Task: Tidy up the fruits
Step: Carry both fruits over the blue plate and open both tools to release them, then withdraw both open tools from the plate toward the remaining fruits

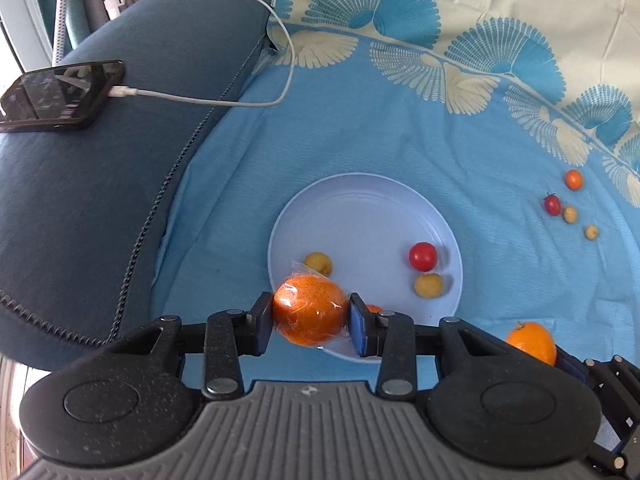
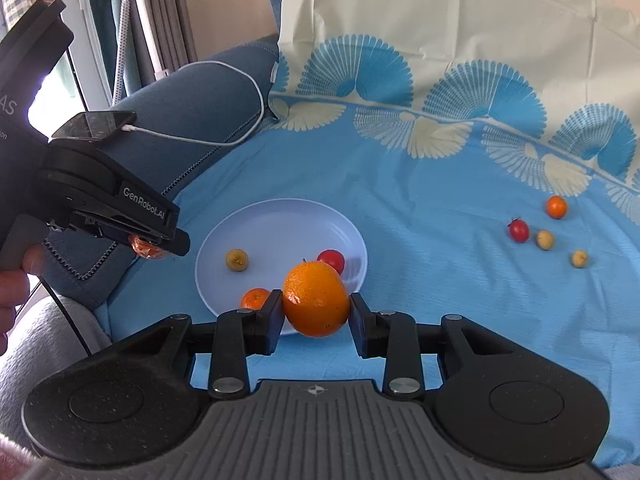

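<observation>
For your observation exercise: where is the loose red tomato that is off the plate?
In both views the red tomato lies on the blue cloth at right, beside a yellowish fruit, below a small orange.

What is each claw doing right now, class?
Left claw: closed on a plastic-wrapped orange.
Right claw: closed on a bare orange.

This looks like a home, most likely a living room. A blue sofa (image 1: 100, 184) with stitched seams fills the left side, and a phone (image 1: 60, 96) lies on its armrest, plugged into a white charging cable (image 1: 224, 100). A blue and cream patterned cloth (image 1: 400, 128) is spread over the seat and up the backrest. On it sits 1 pale plate (image 1: 360, 208). Behind the sofa, in the right wrist view, grey curtains (image 2: 164, 20) hang beside a bright window (image 2: 52, 92).
</observation>
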A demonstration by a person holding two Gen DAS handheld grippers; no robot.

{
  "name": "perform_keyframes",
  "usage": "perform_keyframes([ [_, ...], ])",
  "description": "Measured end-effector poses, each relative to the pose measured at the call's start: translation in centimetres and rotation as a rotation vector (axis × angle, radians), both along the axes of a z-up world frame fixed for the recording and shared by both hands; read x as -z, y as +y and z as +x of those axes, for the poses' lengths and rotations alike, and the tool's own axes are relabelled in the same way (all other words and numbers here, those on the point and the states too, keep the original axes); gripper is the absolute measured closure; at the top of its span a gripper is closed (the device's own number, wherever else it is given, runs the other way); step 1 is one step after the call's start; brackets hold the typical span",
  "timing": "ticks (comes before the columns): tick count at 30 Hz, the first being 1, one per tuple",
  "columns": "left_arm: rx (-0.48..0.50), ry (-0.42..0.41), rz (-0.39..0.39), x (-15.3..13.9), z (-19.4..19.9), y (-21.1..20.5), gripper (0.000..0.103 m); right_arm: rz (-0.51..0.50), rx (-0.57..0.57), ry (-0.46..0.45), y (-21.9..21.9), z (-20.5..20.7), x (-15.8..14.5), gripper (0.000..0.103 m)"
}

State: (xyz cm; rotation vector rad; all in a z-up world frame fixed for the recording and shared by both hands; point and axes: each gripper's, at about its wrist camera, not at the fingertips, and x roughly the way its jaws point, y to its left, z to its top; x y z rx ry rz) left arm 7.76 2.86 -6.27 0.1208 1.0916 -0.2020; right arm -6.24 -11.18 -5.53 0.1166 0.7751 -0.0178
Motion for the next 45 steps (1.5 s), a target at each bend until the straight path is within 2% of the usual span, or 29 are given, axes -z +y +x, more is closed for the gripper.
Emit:
perform_keyframes([
  [9,0.007,0.046,0.058,4.2,4.1,-2.0,0.060,0.007,-0.022,0.074,0.0,5.5,3.9,0.067],
  [17,0.015,0.069,0.119,6.9,6.3,-3.0,0.057,0.001,-0.051,0.128,0.6,8.4,6.7,0.067],
  [18,0.014,0.065,0.125,6.9,6.4,-3.0,0.041,0.003,-0.055,0.129,0.7,8.6,6.9,0.066],
  [19,0.011,0.056,0.125,6.6,6.4,-3.0,0.015,0.008,-0.060,0.129,0.7,8.9,7.0,0.066],
  [20,0.004,0.042,0.123,6.3,6.4,-2.9,0.005,0.019,-0.065,0.120,0.6,9.0,6.9,0.061],
  [21,-0.001,0.019,0.116,5.8,6.2,-2.7,0.000,0.029,-0.068,0.108,0.4,9.2,6.8,0.053],
  [22,0.000,0.005,0.115,5.3,6.0,-2.5,0.000,0.031,-0.071,0.099,0.4,9.3,6.5,0.036],
  [23,0.009,0.001,0.117,4.7,5.9,-2.5,0.000,0.027,-0.074,0.084,0.4,9.2,6.1,0.027],
  [26,0.008,0.000,0.138,3.6,4.9,-2.0,0.000,-0.006,-0.084,0.050,0.5,8.0,4.7,0.018],
  [32,0.035,-0.011,0.174,1.2,0.8,-0.8,0.000,-0.027,-0.060,0.053,1.1,4.0,2.1,0.007],
  [37,0.052,-0.049,0.163,-1.4,-3.3,0.2,0.000,-0.011,0.008,0.027,1.5,0.0,-0.3,0.004],
  [45,0.073,-0.127,0.114,-4.5,-11.0,1.4,0.000,-0.078,0.057,-0.124,2.6,-7.3,-4.1,0.001],
])
